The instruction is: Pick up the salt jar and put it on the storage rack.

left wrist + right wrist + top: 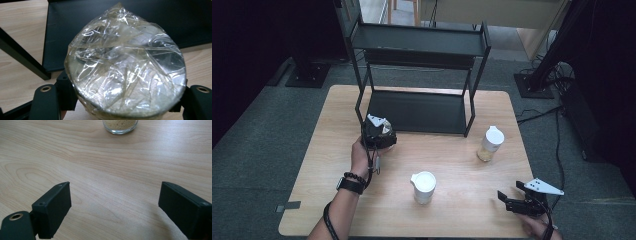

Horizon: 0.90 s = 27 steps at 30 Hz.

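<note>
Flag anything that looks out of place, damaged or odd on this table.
Only one oddity: the jar gripped by the left gripper has its top sealed with crumpled clear film rather than a lid. The white pitcher and the lidded jar stand upright; nothing has spilled.

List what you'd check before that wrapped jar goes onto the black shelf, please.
1. Grip: left tool shut on the wrapped jar, jaws at both its sides: ok.
2. Jar upright: cannot tell.
3. Target: lower shelf of the rack has bare room just ahead of the jar: ok.
4. Rack legs: the front left leg stands close beside the jar: not ok, steer round it.
5. Right tool: open, holding nothing, low over the table's near right corner: ok.
6. White cup and lidded jar off the path: ok.
</note>
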### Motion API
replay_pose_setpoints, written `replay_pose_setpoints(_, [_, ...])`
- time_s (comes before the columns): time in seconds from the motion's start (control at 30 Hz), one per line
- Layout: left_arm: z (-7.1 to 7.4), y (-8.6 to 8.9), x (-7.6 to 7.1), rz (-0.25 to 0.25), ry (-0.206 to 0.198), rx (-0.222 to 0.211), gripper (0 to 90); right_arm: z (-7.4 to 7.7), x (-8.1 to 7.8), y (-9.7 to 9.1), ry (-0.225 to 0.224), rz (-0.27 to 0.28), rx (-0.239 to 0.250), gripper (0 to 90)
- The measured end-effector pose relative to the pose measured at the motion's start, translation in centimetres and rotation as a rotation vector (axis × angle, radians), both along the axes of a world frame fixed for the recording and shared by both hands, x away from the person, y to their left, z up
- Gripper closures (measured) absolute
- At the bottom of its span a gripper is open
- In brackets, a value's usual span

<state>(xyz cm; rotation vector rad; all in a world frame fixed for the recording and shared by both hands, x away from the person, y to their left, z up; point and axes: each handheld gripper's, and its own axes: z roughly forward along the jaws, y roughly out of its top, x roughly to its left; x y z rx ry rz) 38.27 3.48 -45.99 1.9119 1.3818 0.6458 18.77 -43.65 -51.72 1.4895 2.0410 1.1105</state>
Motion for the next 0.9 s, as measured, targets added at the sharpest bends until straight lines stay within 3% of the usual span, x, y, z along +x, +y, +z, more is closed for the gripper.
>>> replay_pose_setpoints(0.23, [0.5, 0.0, 1.4, 0.021, -0.002, -0.019, 30.7, 0.0, 0.0, 0.0, 0.003, 0.000, -0.003, 10.9])
replay_pose_setpoints(0.9, [1.3, -1.1, 4.8, 0.050, -0.020, 0.013, 30.7, 0.0, 0.0, 0.1, 0.004, -0.003, -0.009, 8.9])
